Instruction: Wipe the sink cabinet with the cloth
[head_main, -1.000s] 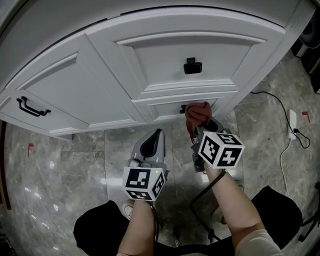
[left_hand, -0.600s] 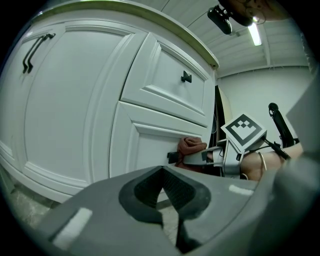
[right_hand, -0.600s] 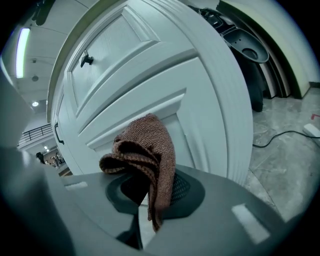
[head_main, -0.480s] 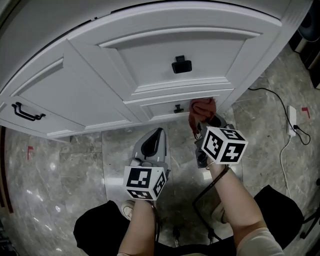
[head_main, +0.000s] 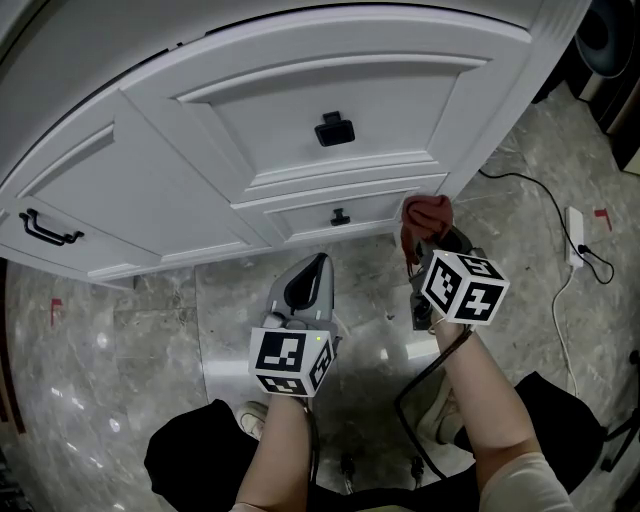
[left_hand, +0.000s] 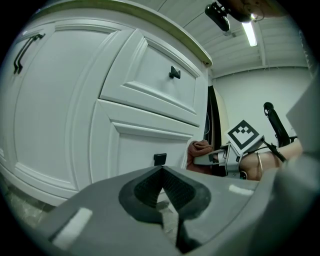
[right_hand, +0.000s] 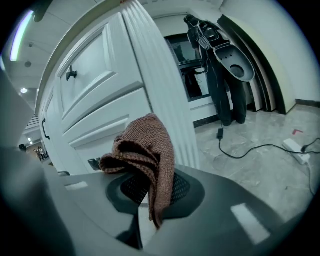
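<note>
The white sink cabinet (head_main: 300, 110) fills the top of the head view, with an upper drawer and a narrow lower drawer (head_main: 330, 215). My right gripper (head_main: 420, 238) is shut on a reddish-brown knitted cloth (head_main: 425, 212). The cloth is pressed at the lower drawer's right end, by the fluted corner post (right_hand: 165, 95). In the right gripper view the cloth (right_hand: 145, 150) hangs bunched out of the right gripper (right_hand: 150, 197). My left gripper (head_main: 316, 265) hovers over the floor in front of the cabinet, shut and holding nothing (left_hand: 161, 172). It sees the cloth (left_hand: 199, 149) to its right.
Black pulls sit on the upper drawer (head_main: 333, 131), the lower drawer (head_main: 340, 216) and the left door (head_main: 45, 228). A power strip (head_main: 575, 238) with a black cable lies on the marble floor at right. Dark equipment (right_hand: 225, 65) stands past the cabinet corner.
The right gripper has slid the cloth rightward along the lower drawer, from near its pull to the right corner post. The left gripper has stayed where it was.
</note>
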